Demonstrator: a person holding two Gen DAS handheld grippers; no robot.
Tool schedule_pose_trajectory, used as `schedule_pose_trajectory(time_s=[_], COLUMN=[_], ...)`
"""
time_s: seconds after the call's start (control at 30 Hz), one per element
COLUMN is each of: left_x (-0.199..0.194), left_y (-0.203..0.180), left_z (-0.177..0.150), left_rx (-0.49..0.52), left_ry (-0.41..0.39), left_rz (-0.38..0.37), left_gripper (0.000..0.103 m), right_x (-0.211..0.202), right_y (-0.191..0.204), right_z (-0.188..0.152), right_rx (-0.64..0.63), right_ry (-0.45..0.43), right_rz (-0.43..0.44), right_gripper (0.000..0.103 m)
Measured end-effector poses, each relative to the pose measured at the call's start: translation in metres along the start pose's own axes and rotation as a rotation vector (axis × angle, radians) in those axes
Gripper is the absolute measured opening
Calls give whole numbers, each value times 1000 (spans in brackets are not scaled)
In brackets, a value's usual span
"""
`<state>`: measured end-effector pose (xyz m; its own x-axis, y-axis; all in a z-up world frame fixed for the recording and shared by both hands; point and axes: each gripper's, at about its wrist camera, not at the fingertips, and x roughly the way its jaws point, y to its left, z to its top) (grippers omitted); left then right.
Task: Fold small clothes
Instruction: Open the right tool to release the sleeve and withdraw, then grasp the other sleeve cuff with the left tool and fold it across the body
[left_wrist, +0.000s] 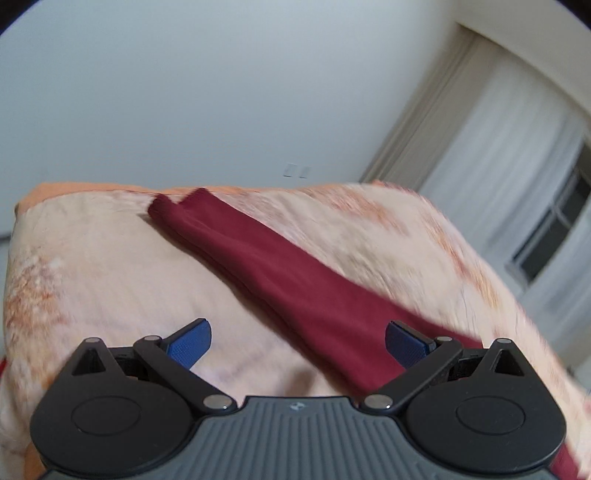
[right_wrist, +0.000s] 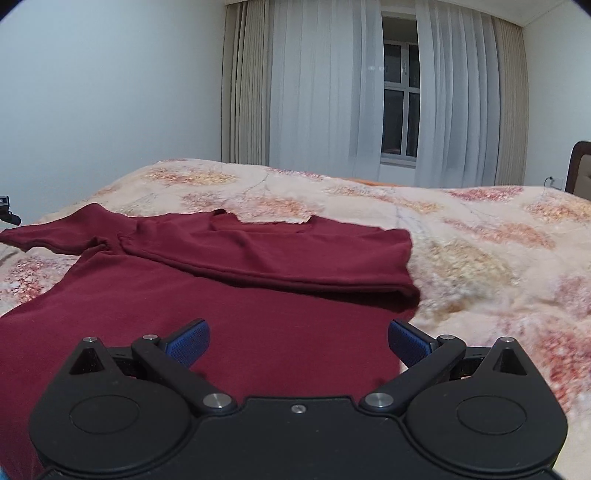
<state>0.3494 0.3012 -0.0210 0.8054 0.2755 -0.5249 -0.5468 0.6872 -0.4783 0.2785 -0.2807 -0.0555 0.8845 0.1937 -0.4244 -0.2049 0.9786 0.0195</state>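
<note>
The left gripper (left_wrist: 297, 343), jaws spread and empty, sees the maroon shirt (left_wrist: 280, 273) running from 11 to 5 o'clock across the bedspread (left_wrist: 92, 266). The right gripper (right_wrist: 298, 343), likewise spread, hovers directly over the shirt's body, its folded sleeve at 12 o'clock; it looks nearer.

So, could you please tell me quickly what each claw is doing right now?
Left claw: open, holding nothing.
Right claw: open, empty, above the maroon shirt.

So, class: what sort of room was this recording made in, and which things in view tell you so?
Most likely a bedroom in a home. A bed with a floral bedspread fills the view, a dark headboard stands at its far right, and long curtains cover a window.
</note>
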Motion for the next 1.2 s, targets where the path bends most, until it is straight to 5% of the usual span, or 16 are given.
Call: schedule_pose_trajectory(time_s=[0.3,0.4,0.5,0.57,0.67,0.97,1.2], left_x=[28,32,35,39,43,4,-41], left_y=[16,16,19,24,27,-51,-160], left_z=[17,16,16,16,18,38,12], left_rx=[-186,-214,-246,-274,-290,22,365], left_ry=[-111,-141,-155,-155,-160,-347,-440], left_rz=[86,123,135,145,128,-52,-310], left_gripper=[95,79,50,22,8,6,6], right_x=[21,23,24,25,26,25,22], right_y=[4,0,-1,-1,-2,-7,-11], right_z=[-18,-21,-23,-24,-25,-27,-29], right_rx=[30,48,54,57,64,92,114], right_ry=[45,51,47,45,43,26,7], right_rz=[-19,-4,-1,1,8,30,47], right_gripper=[102,103,103,103,103,103,103])
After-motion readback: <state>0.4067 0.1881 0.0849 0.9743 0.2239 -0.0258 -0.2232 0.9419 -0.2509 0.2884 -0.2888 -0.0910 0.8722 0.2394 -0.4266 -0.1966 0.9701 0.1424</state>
